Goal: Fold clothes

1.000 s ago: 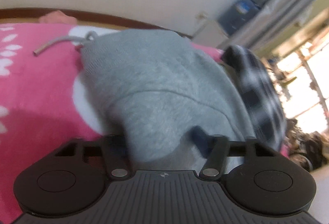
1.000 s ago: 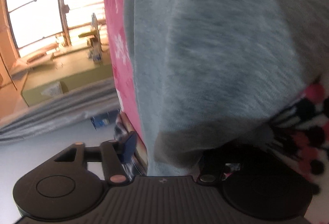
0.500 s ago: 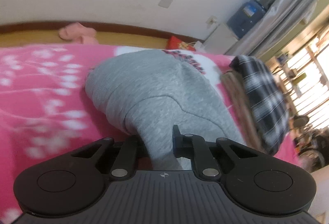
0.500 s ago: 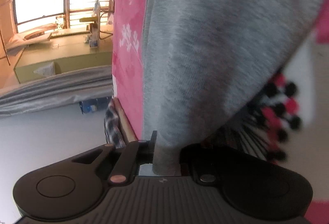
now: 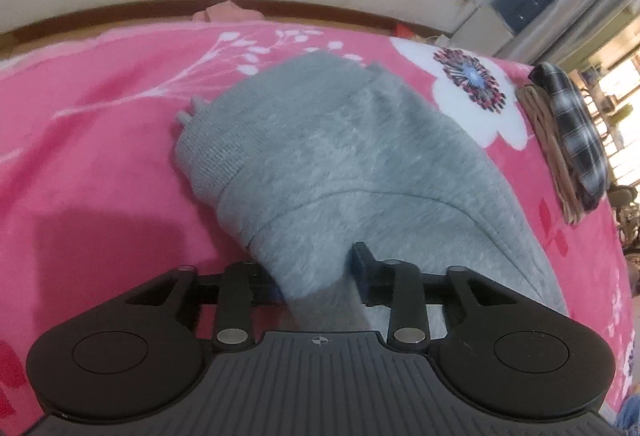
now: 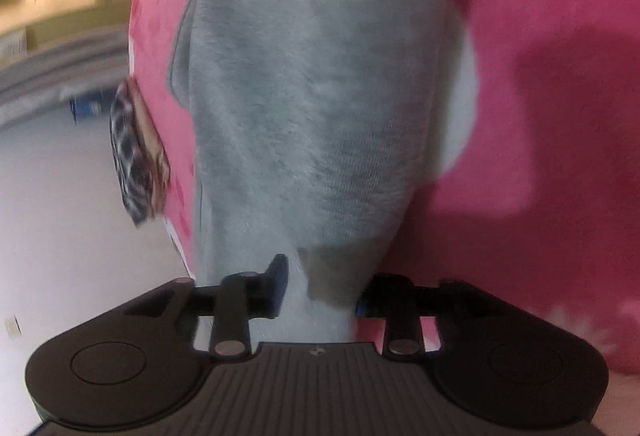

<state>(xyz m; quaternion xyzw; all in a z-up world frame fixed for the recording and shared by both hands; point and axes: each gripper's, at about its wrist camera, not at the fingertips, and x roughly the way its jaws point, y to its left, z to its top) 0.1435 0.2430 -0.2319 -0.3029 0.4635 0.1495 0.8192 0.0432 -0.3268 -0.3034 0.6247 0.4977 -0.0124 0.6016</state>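
Opening around soft, limp fleece, the left gripper [image 5: 316, 276] and right gripper [image 6: 320, 286] release grey sweatpants [image 5: 340, 156]; the ribbed waistband [image 5: 208, 160] looks likeliest to give firm purchase.

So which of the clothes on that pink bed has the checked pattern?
The dark plaid garment, folded at the far right edge of the pink blanket, atop a tan piece. The grey sweatshirt is plain.
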